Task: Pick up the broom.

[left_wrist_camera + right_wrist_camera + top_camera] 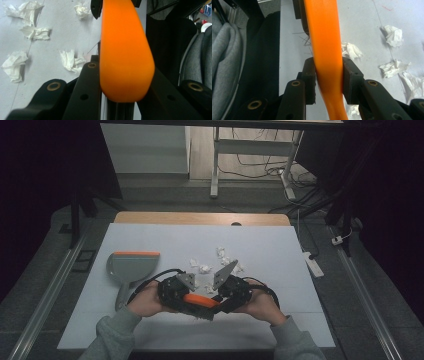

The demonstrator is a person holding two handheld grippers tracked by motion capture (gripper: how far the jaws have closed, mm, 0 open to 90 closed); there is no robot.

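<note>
An orange brush handle (pixel 200 299) is held low over the table's near middle, between both grippers. My left gripper (pixel 191 298) is shut on its broad rounded end (pixel 125 50), with a black jaw on each side. My right gripper (pixel 218 302) is shut on the handle's narrower stretch (pixel 323 37), its pads (pixel 350 77) pressing both flanks. Pale bristles seem to hang under the handle. Several crumpled white paper scraps (pixel 205 268) lie just beyond the grippers, and others lie beside the jaws (pixel 71 61) (pixel 393 35).
A grey dustpan (pixel 132 267) with an orange front lip lies on the white table sheet (pixel 175 237) to the left of my left hand. Grey sleeves come in from the bottom edge. Behind the table stand a desk frame and floor cables.
</note>
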